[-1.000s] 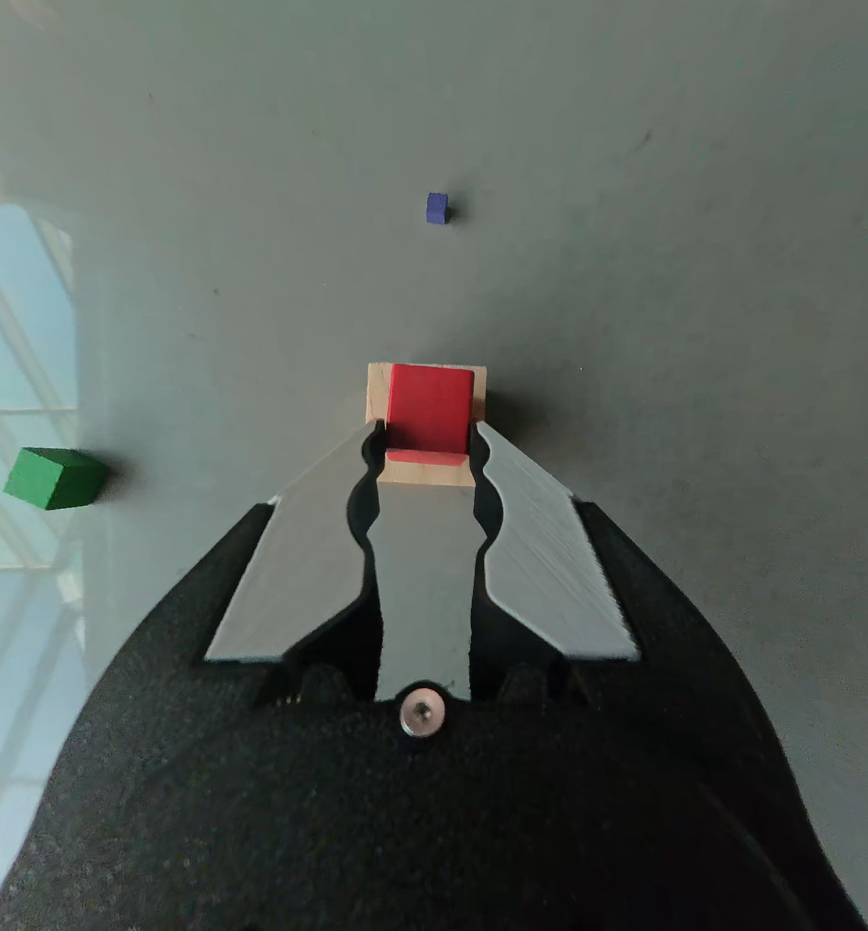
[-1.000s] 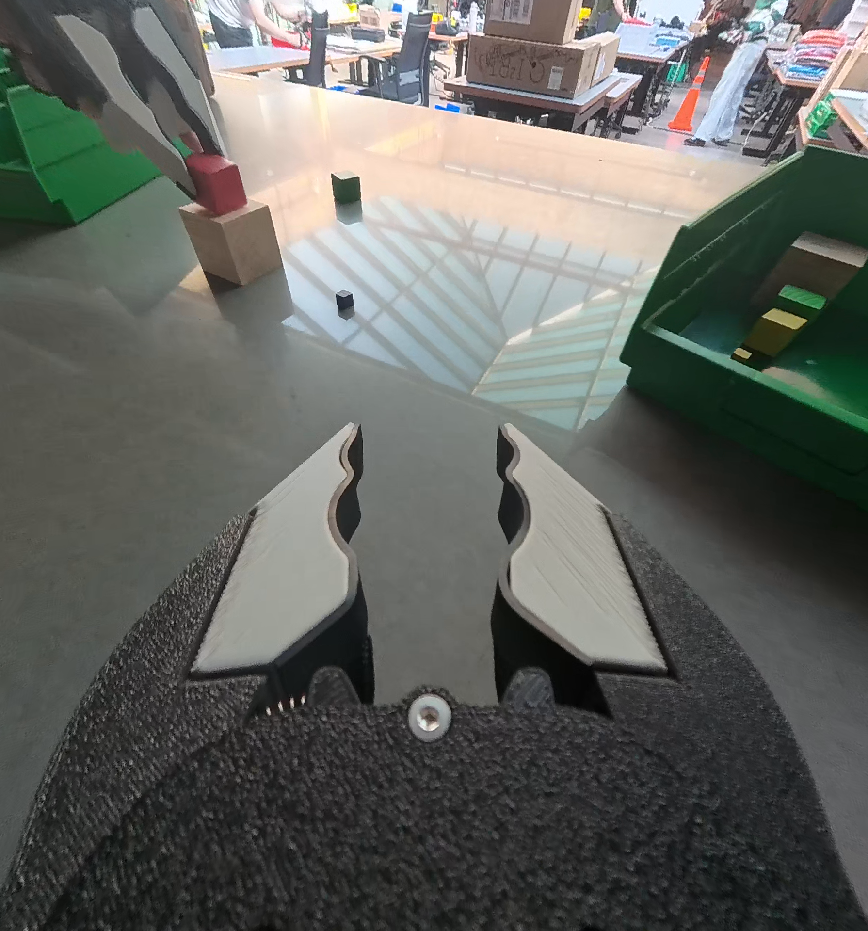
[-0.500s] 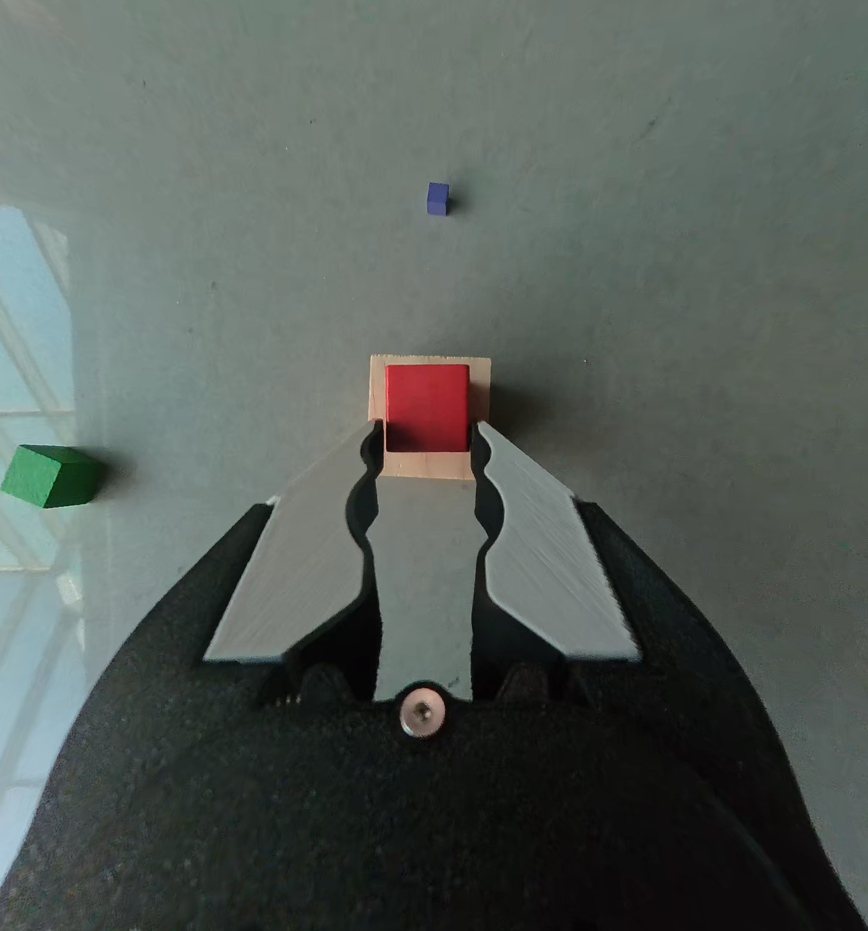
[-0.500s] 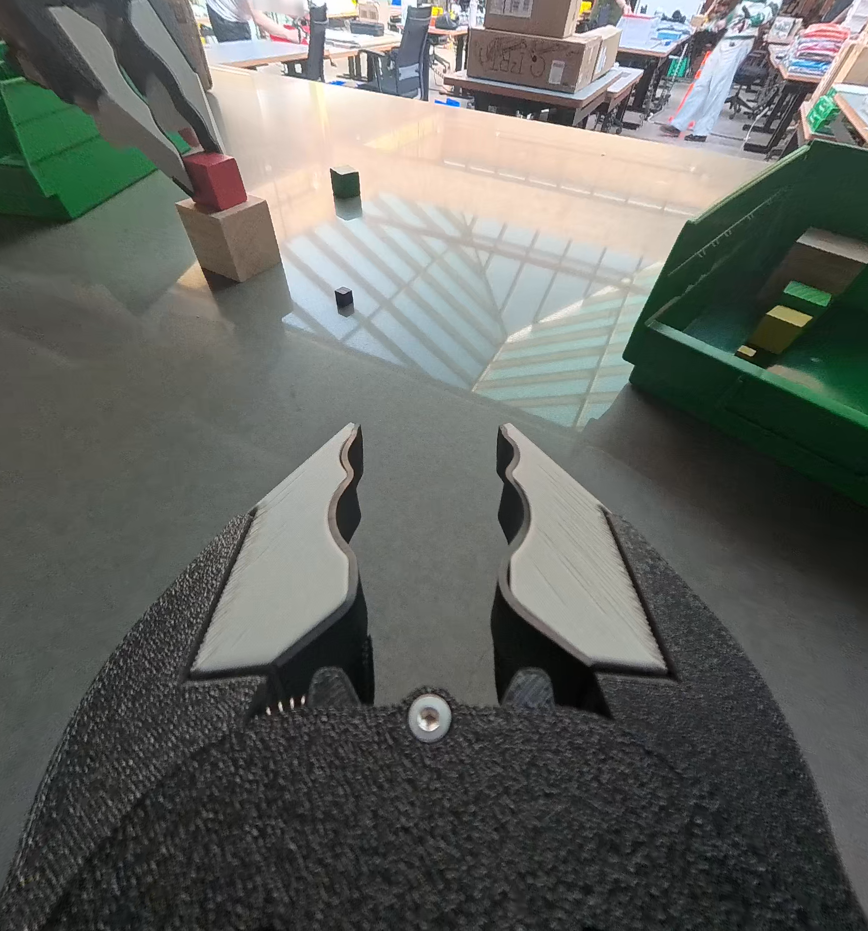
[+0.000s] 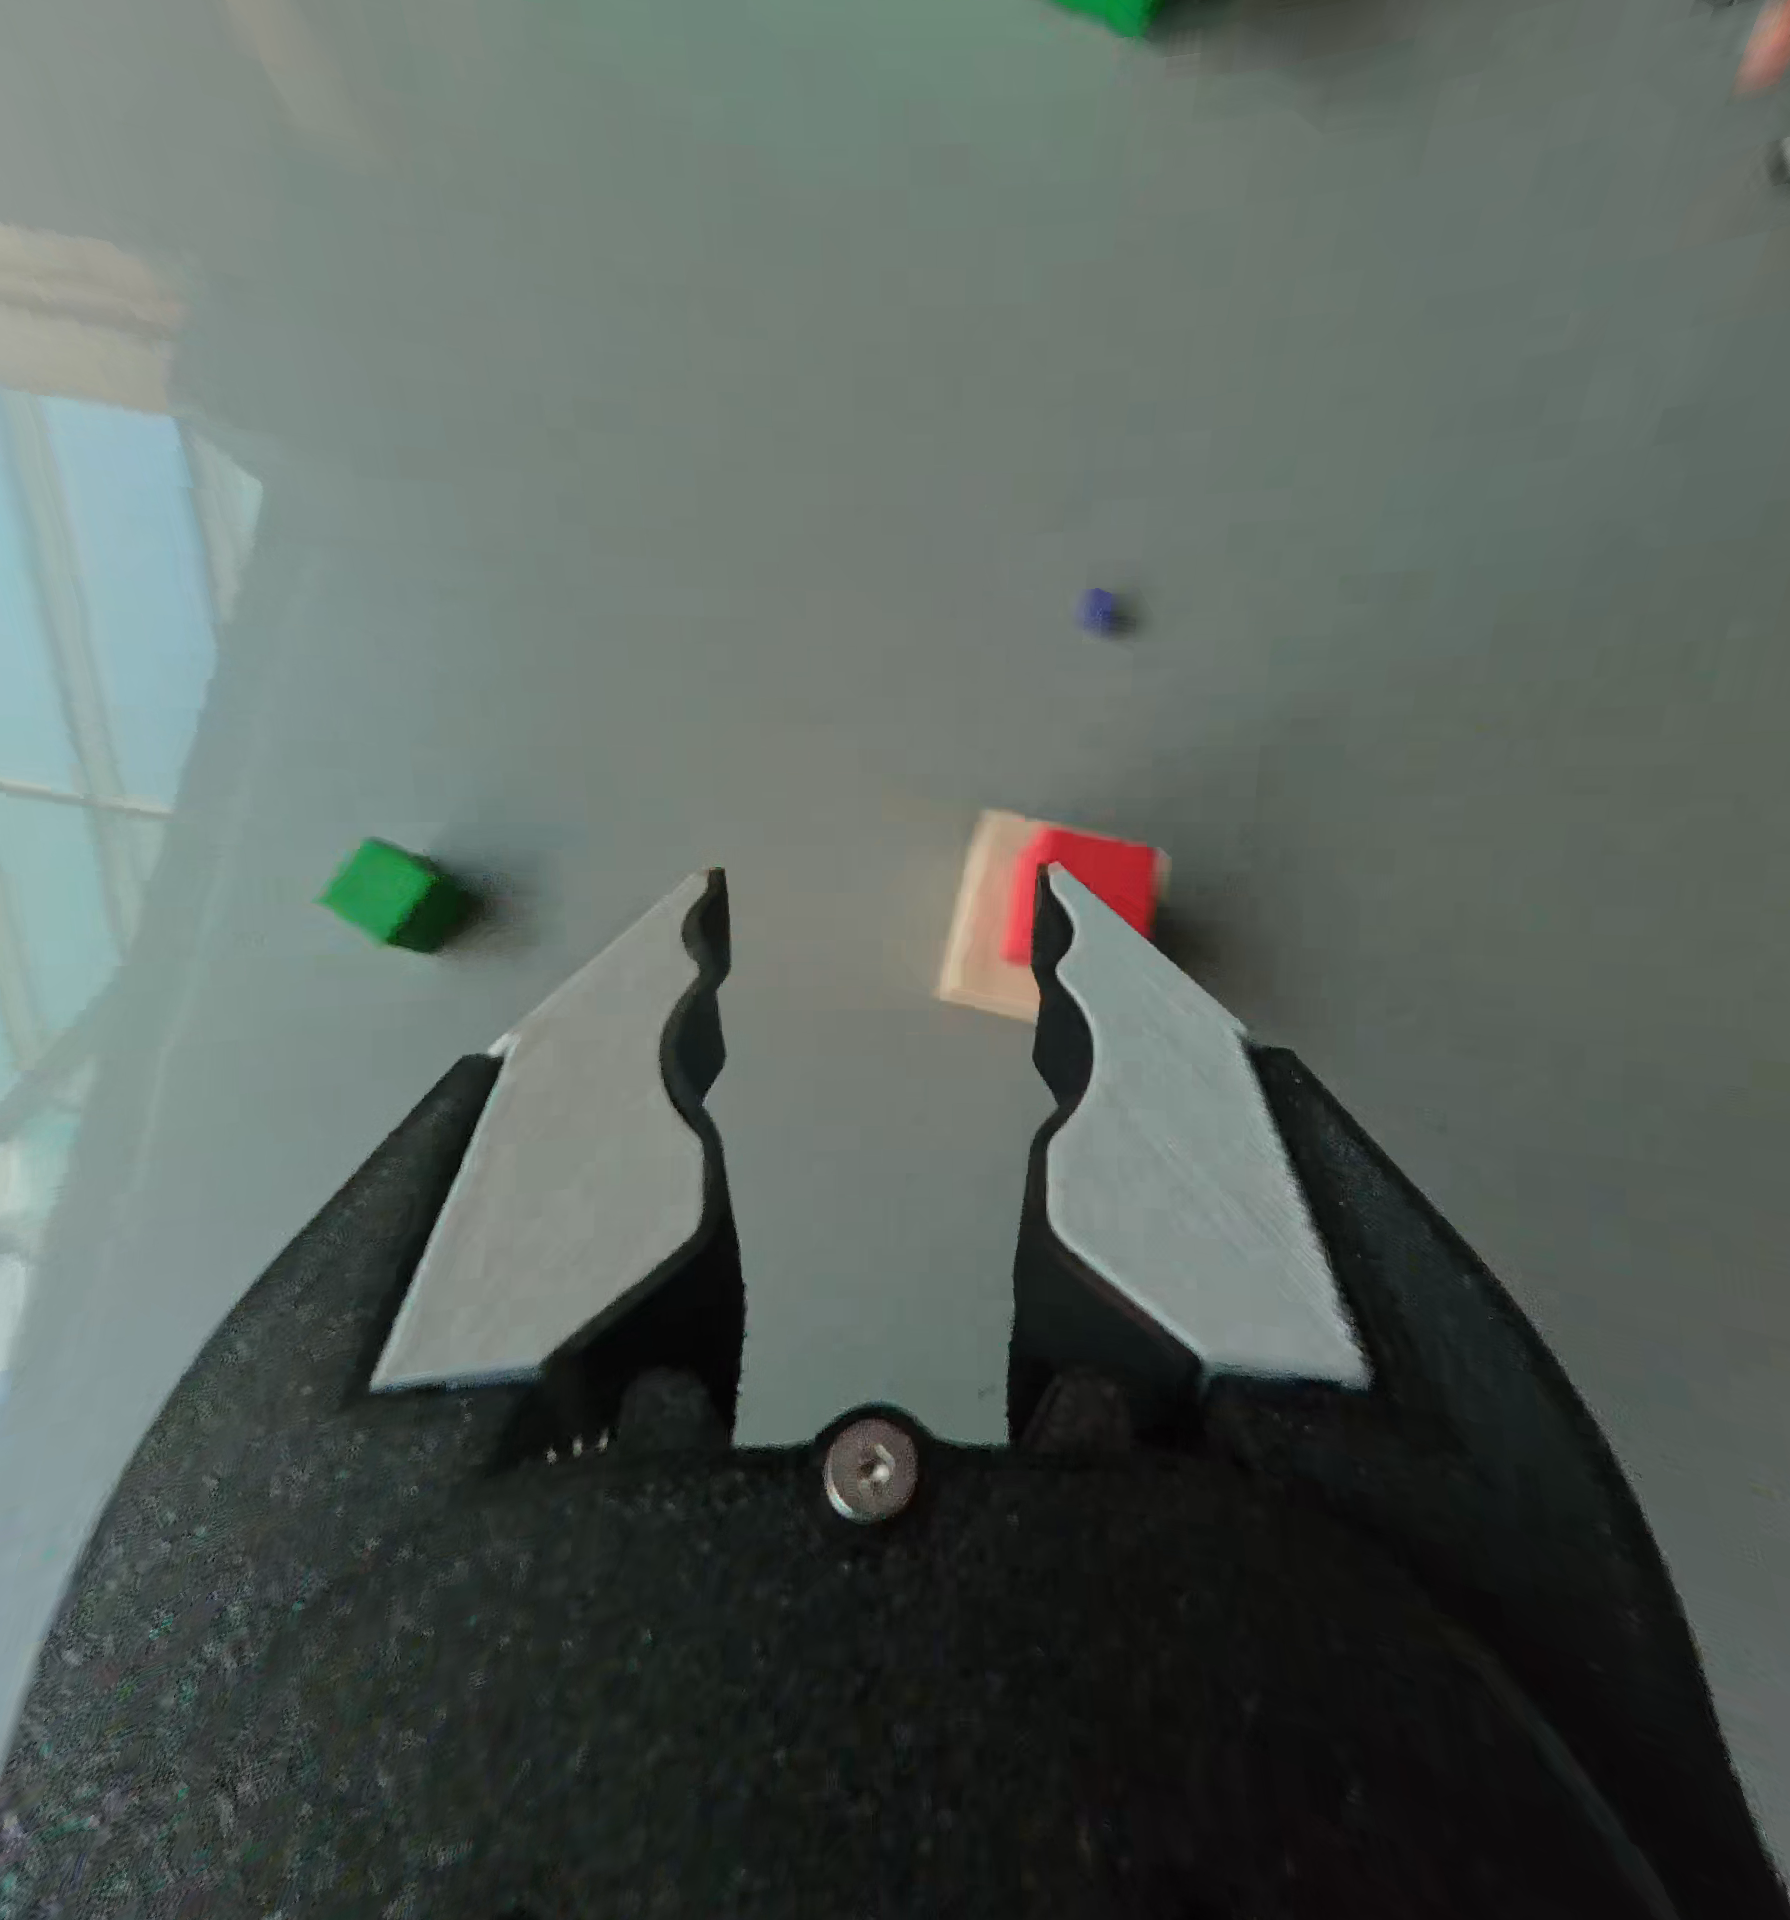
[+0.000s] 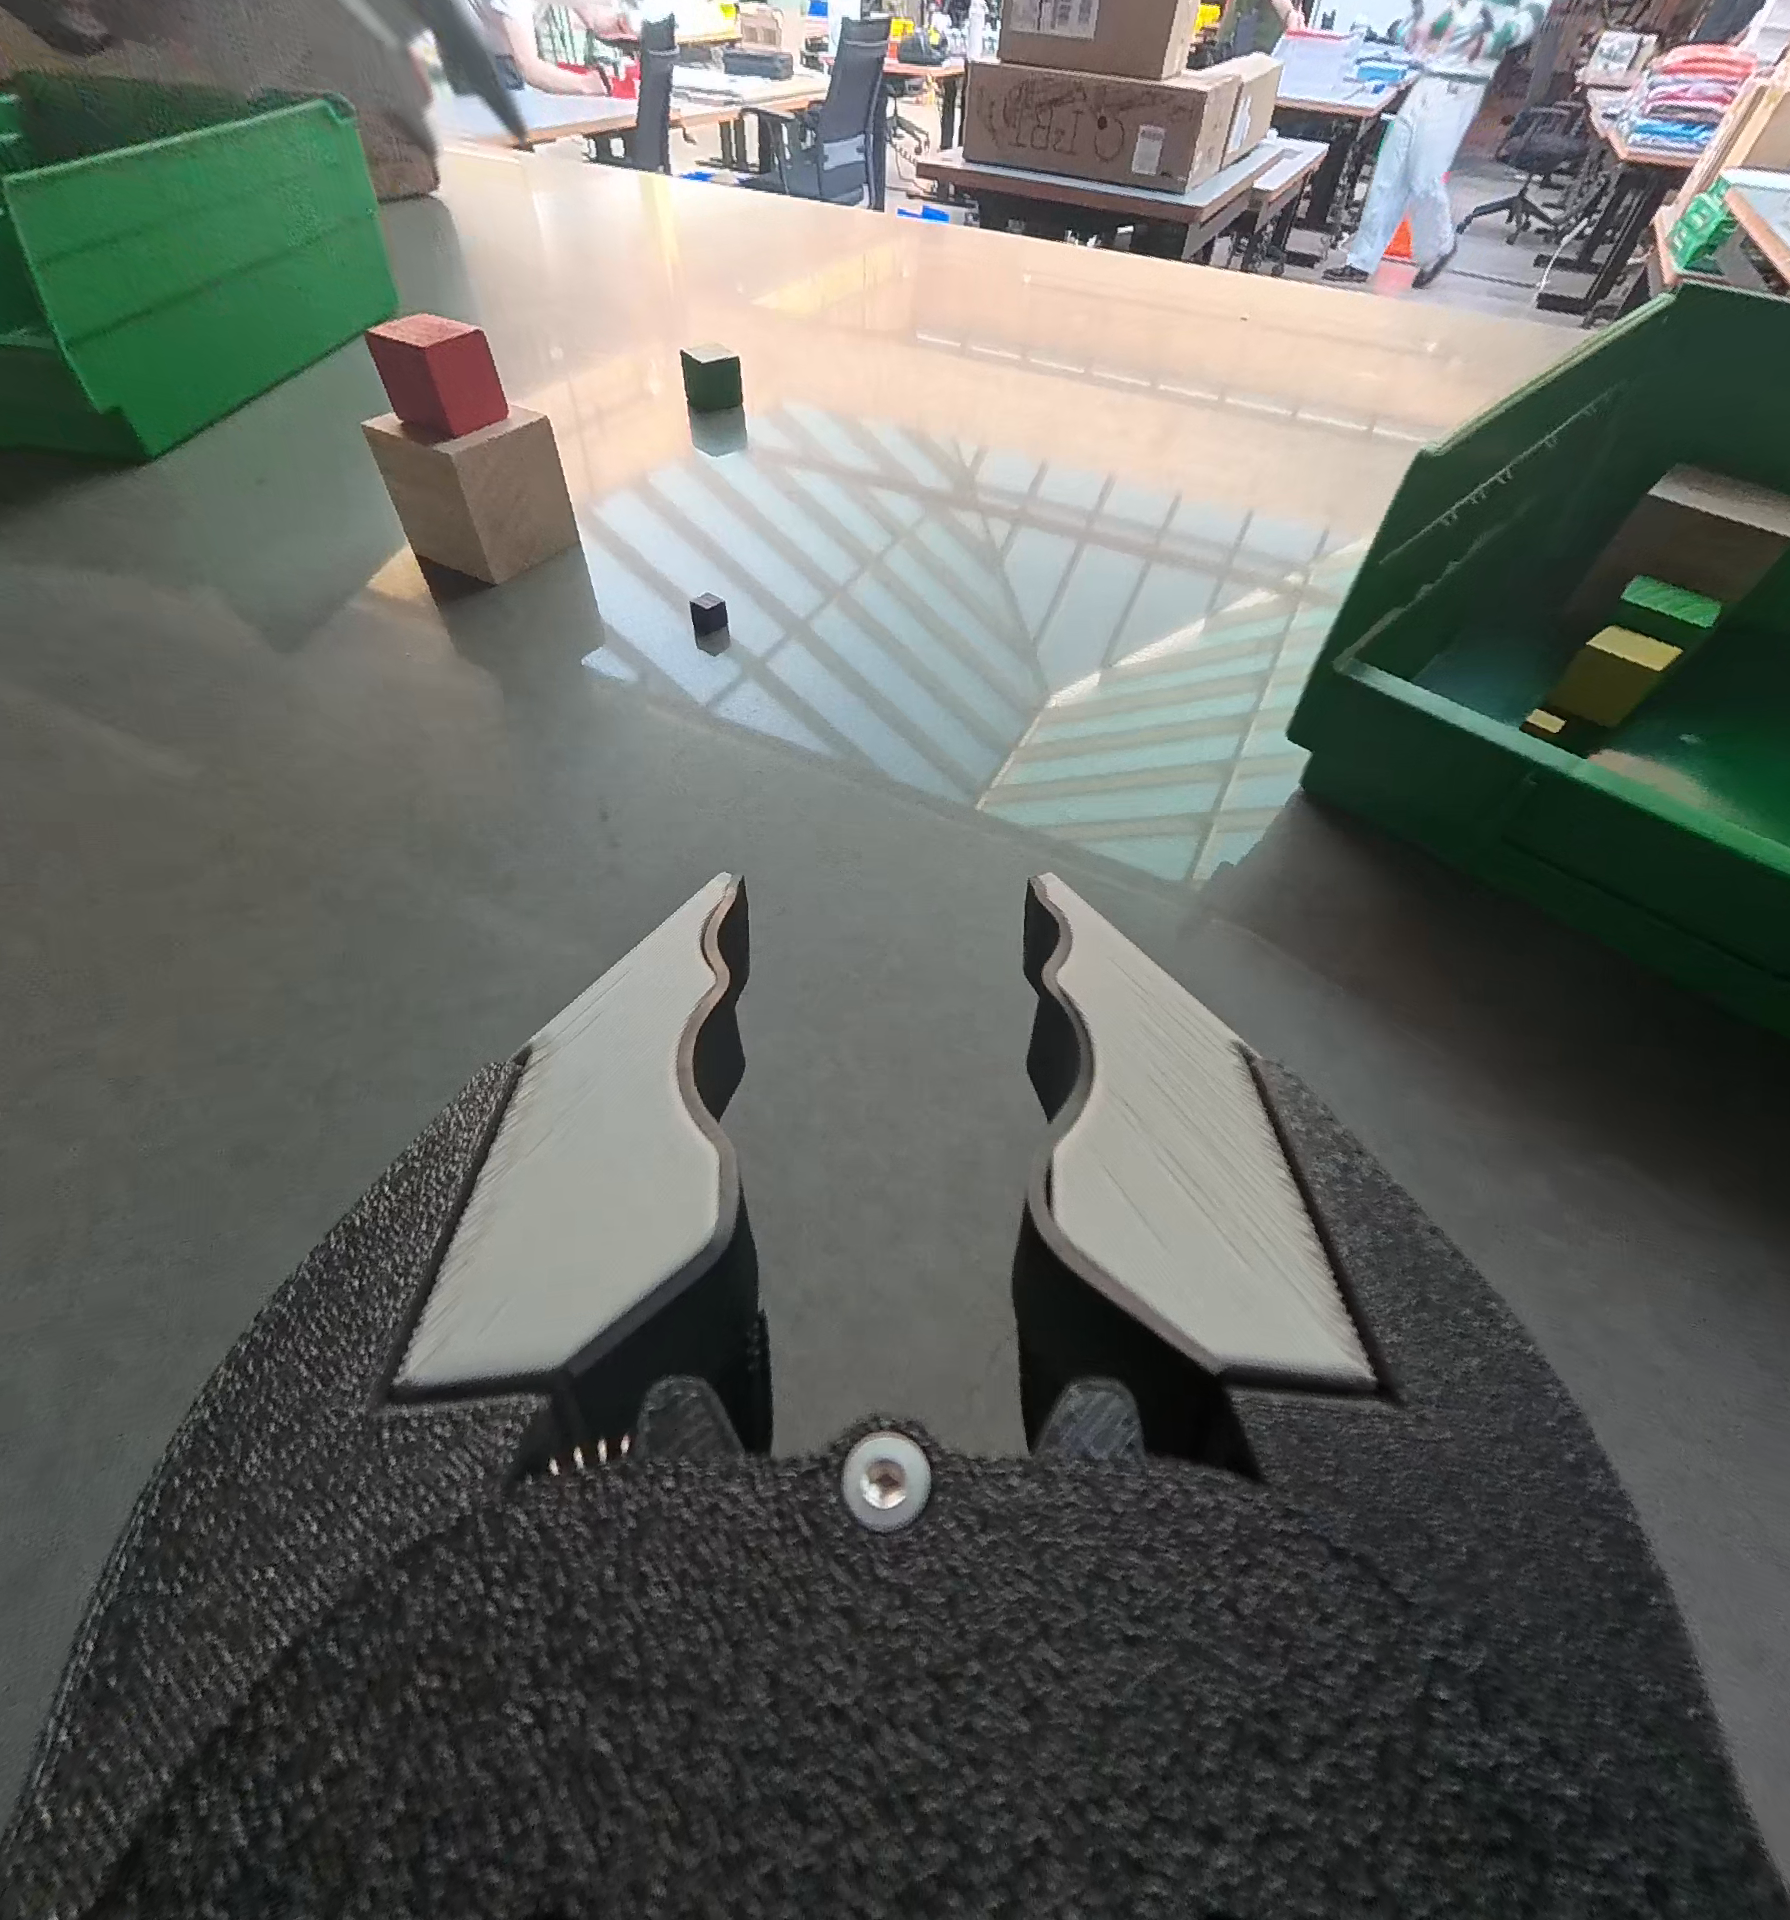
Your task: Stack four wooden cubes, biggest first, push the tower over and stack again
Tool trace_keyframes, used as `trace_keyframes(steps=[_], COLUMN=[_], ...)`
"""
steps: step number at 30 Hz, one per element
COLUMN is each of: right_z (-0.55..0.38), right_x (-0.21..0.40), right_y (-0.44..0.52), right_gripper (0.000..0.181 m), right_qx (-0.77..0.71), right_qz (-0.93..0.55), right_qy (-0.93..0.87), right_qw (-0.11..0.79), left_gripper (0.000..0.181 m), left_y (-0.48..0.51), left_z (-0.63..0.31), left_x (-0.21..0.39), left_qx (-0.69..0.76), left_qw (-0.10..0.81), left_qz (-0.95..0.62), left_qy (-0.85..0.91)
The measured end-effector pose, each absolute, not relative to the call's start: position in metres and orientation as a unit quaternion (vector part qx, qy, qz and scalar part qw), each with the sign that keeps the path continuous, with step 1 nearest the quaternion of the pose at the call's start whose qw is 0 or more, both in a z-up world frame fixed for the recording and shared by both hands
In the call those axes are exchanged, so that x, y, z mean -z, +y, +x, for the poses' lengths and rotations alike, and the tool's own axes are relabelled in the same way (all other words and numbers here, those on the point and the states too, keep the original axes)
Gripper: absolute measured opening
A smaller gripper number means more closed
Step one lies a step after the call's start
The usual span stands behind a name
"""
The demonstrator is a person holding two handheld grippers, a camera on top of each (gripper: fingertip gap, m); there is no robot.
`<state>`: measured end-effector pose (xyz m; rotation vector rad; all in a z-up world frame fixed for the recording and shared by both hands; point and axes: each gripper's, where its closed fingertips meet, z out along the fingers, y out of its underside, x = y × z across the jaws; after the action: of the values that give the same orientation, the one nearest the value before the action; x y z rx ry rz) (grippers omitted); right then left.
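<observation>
Between the parted, empty fingers of the left gripper point(image 5: 878, 888) lies bare counter point(image 5: 870, 416); the right gripper point(image 6: 883, 894) likewise gapes empty. Farther off, a red cube point(image 6: 438, 374) sits off-centre atop a wooden block point(image 6: 475, 494): a nudge might topple it.

Bare table point(image 6: 247, 935) between flanking green bins point(image 6: 1597, 790).
</observation>
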<state>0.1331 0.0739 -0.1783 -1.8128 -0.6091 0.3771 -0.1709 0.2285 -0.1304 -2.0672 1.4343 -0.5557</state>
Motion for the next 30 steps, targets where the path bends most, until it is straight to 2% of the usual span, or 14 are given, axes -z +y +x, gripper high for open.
trace_keyframes(steps=[4,7,12,18,21,23,26,30], right_z=[0.128,0.128,0.137,0.145,0.145,0.145,0.145,0.148], right_x=[0.177,0.177,0.177,0.176,0.176,0.176,0.175,0.174], right_y=[0.075,0.075,0.073,0.071,0.072,0.072,0.073,0.072], right_gripper=[0.053,0.054,0.053,0.053,0.053,0.053,0.053,0.053], right_qx=[-0.163,-0.162,-0.161,-0.152,-0.154,-0.156,-0.156,-0.155], right_qz=[-0.767,-0.767,-0.770,-0.773,-0.773,-0.771,-0.770,-0.770], right_qy=[-0.263,-0.262,-0.247,-0.237,-0.234,-0.233,-0.235,-0.235], right_qw=[0.562,0.563,0.566,0.569,0.570,0.571,0.572,0.573], left_gripper=[0.057,0.058,0.058,0.050,0.044,0.027,0.027,0.027], left_y=[0.294,0.327,0.352,0.368,0.373,0.374,0.372,0.335], left_z=[-0.186,-0.199,-0.201,-0.203,-0.207,-0.205,-0.188,-0.144], left_x=[0.135,0.166,0.210,0.236,0.242,0.243,0.224,0.164], left_qx=[0.152,0.101,0.057,0.038,0.023,0.023,0.055,0.134], left_qw=[0.316,0.297,0.281,0.266,0.262,0.261,0.276,0.304], left_qz=[-0.845,-0.897,-0.928,-0.946,-0.947,-0.945,-0.922,-0.840], left_qy=[0.403,0.312,0.237,0.182,0.183,0.195,0.265,0.428])
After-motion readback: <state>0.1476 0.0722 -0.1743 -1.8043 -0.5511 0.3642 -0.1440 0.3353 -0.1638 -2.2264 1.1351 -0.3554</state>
